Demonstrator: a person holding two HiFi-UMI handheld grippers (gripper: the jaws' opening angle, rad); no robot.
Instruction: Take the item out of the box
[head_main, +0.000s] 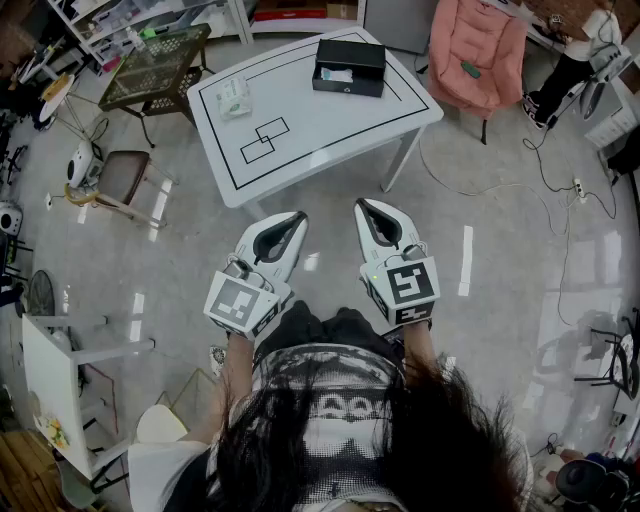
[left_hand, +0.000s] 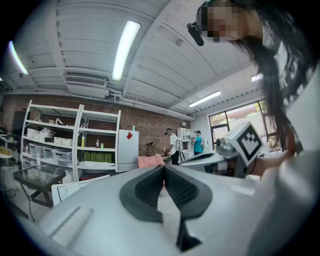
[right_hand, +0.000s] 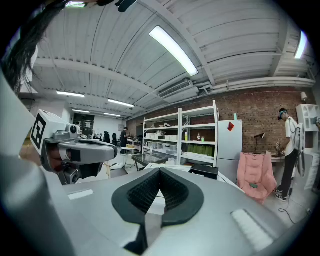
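The box (head_main: 349, 66) sits on the far right corner of the white tabletop (head_main: 330, 125). It is black and open on top. The item (head_main: 336, 75) is small and pale. It lies inside the box, at the left side. A small pack (head_main: 233, 97) lies near the far left edge of the tabletop, well apart from the box.

The person stands on the floor, back from the tabletop, with both tools close to the body. The left hand-held gripper (head_main: 296, 220) is closed. Its two jaws touch at the tips and nothing is between them. The right hand-held gripper (head_main: 362, 206) is closed too, with nothing in it. The two are side by side and point toward the tabletop. They are well apart from the box.

A pink chair (head_main: 478, 45) stands to the right of the tabletop. A dark basket (head_main: 155, 62) stands to its left.
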